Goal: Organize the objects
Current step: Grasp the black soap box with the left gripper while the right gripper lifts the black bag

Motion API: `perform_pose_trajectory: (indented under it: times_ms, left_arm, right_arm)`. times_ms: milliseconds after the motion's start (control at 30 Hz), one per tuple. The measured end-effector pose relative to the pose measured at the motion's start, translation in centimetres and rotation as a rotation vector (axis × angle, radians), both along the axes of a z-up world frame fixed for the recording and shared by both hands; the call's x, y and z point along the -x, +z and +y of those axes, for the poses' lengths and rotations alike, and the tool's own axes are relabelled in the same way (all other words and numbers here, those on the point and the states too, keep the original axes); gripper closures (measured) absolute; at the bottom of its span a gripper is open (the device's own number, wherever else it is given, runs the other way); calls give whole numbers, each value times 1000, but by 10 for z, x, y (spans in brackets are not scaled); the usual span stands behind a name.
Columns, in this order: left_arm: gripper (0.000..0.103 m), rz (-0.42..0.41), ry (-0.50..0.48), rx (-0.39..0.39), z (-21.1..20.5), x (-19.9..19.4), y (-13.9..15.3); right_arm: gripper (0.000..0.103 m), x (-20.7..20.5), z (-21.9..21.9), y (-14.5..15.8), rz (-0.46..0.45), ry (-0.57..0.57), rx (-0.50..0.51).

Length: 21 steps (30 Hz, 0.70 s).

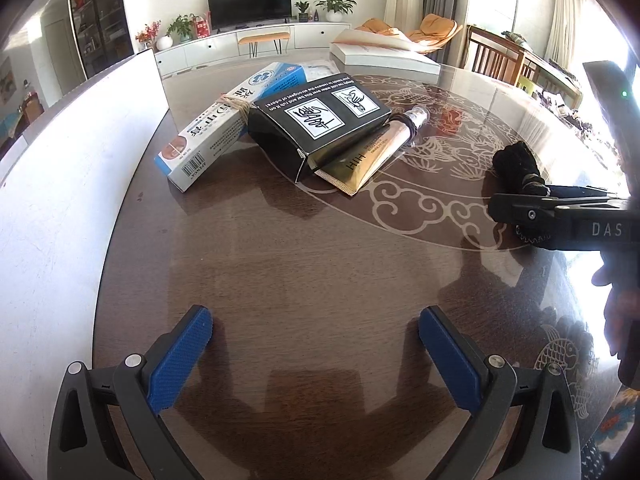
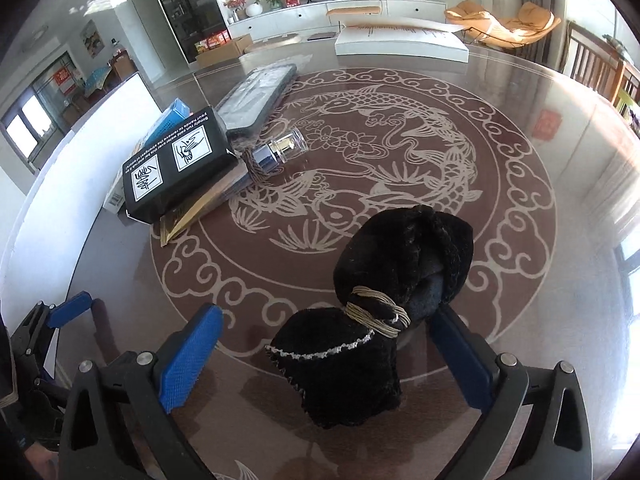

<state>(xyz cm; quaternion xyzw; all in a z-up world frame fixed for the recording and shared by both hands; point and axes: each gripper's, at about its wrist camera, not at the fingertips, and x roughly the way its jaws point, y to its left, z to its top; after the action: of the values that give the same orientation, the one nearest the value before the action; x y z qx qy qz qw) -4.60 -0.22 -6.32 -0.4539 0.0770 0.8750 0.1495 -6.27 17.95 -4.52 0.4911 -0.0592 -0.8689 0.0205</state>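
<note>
A black velvet pouch [image 2: 400,264], its neck tied with tan twine, lies on the table between the blue fingers of my right gripper [image 2: 326,320]. The jaws stand wide open; the left pad is clear of the pouch and the right one is close beside its tied neck. In the left wrist view the same pouch [image 1: 516,168] shows at the right with the right gripper [image 1: 520,206] over it. My left gripper [image 1: 316,332] is open above bare table. Farther off lie a black box [image 1: 320,120], a white-and-blue box [image 1: 208,136] bound with twine, and a gold tube [image 1: 368,156].
The round glass-topped table [image 2: 500,160] carries a carp pattern. A large white book [image 2: 400,44] lies at its far side and a flat grey case [image 2: 260,96] sits behind the boxes. A white board [image 1: 60,180] runs along the left edge. Chairs stand to the right.
</note>
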Motion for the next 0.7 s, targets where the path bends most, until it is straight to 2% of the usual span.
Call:
perform_pose_trajectory:
  times_ms: [100, 233, 367, 433, 533, 600, 633, 667, 700]
  left_arm:
    - [0, -3, -7, 0, -1, 0, -1]
    - [0, -32, -39, 2, 6, 17, 5]
    - [0, 32, -10, -69, 10, 55, 39]
    - [0, 31, -38, -87, 19, 78, 47]
    - [0, 22, -113, -11, 41, 105, 40]
    - [0, 34, -166, 77, 55, 114, 31]
    - [0, 32, -201, 90, 60, 115, 28]
    - [4, 38, -225, 96, 62, 114, 27]
    - [12, 49, -238, 97, 63, 112, 28]
  right_arm:
    - [0, 2, -6, -8, 15, 48, -138]
    - [0, -7, -1, -10, 73, 59, -133]
    - [0, -8, -2, -11, 82, 51, -142]
    - [0, -7, -2, -11, 80, 51, -135]
    - [0, -6, -2, -11, 80, 51, -135]
    - [0, -6, -2, -11, 80, 51, -135]
    - [0, -6, -2, -11, 80, 51, -135]
    - [0, -6, -2, -11, 80, 51, -135]
    - [0, -6, -2, -11, 80, 51, -135]
